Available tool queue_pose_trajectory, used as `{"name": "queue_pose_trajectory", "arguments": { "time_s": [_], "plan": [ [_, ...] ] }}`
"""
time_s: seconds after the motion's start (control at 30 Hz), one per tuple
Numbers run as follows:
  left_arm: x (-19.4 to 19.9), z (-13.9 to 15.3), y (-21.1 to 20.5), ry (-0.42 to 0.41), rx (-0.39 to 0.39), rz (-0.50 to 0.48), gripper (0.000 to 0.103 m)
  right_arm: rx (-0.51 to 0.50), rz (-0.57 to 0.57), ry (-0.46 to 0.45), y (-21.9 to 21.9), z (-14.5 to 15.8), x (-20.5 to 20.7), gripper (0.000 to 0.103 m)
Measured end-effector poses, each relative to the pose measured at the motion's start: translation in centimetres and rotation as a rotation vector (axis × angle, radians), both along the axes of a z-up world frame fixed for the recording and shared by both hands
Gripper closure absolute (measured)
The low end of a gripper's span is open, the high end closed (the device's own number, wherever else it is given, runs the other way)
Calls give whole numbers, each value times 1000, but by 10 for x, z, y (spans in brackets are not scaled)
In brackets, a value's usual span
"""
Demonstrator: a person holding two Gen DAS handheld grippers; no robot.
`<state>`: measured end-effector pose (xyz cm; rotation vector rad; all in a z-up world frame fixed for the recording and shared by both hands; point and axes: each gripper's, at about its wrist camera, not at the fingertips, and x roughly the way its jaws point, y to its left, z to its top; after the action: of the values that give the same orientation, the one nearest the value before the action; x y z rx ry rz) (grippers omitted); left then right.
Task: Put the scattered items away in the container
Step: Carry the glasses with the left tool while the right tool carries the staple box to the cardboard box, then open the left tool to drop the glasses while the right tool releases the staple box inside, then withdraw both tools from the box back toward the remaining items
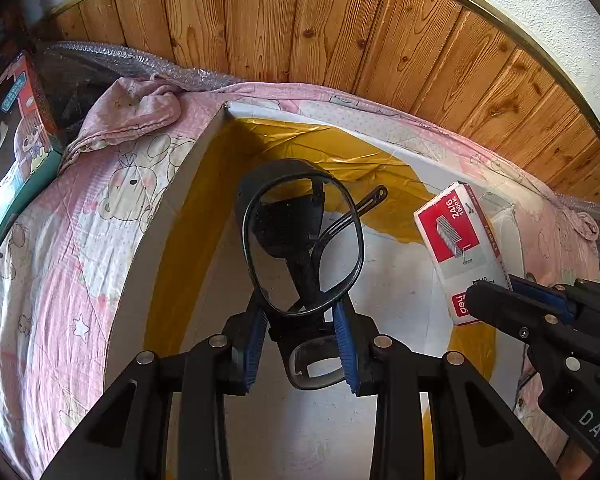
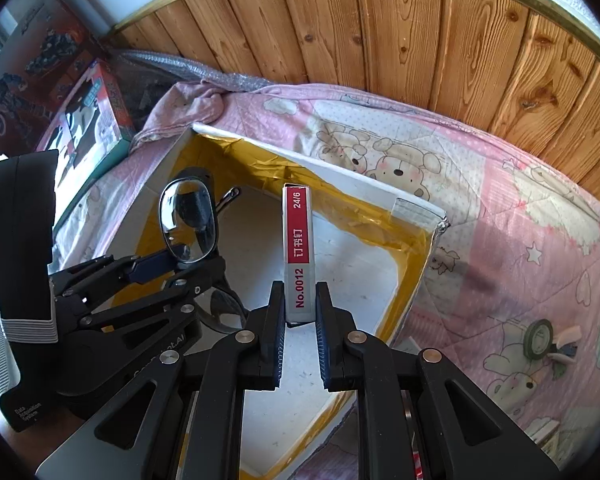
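A white cardboard box [image 1: 168,208] lined with yellow tape lies open on a pink quilt. My left gripper [image 1: 300,312] is shut on black-framed glasses [image 1: 300,240] at the bridge and holds them above the box floor, one lens pointing forward. To its right, my right gripper [image 1: 492,286] is shut on a red and white staple box [image 1: 460,240]. In the right wrist view, the staple box [image 2: 298,248] stands on edge between the pads of my right gripper [image 2: 300,286], over the open box [image 2: 340,178]. My left gripper [image 2: 184,264] with the glasses [image 2: 186,224] is on the left.
The pink bear-print quilt [image 2: 500,240] surrounds the box. A tape roll and small bits [image 2: 540,340] lie on it at the right. Toy boxes [image 2: 88,132] and bubble wrap [image 1: 140,60] sit at the far left. A wooden panel wall [image 1: 340,32] stands behind.
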<state>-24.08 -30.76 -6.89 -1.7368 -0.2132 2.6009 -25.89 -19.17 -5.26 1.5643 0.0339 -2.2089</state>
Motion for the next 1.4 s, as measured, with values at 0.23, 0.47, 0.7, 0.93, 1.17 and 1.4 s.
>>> {"name": "queue_pose_trajectory", "arguments": {
  "time_s": [0.23, 0.47, 0.7, 0.93, 1.17, 1.4],
  "plan": [
    [-11, -6, 0, -10, 4, 6, 69, 12, 14, -9, -6, -8, -8, 88],
    [-24, -15, 2, -28, 39, 12, 67, 41, -3, -1, -11, -18, -16, 76],
    [-17, -12, -7, 27, -3, 20, 41, -49, -64, -10, 10, -14, -1, 71],
    [18, 11, -20, 60, 68, 67, 41, -174, -78, -28, 25, -1, 41, 71],
    [70, 40, -26, 117, 109, 47, 41, -251, -75, -61, 34, 6, 88, 71],
    [116, 67, -3, 165, 124, -9, 40, -308, -81, -45, 43, 20, 126, 70]
  ]
}}
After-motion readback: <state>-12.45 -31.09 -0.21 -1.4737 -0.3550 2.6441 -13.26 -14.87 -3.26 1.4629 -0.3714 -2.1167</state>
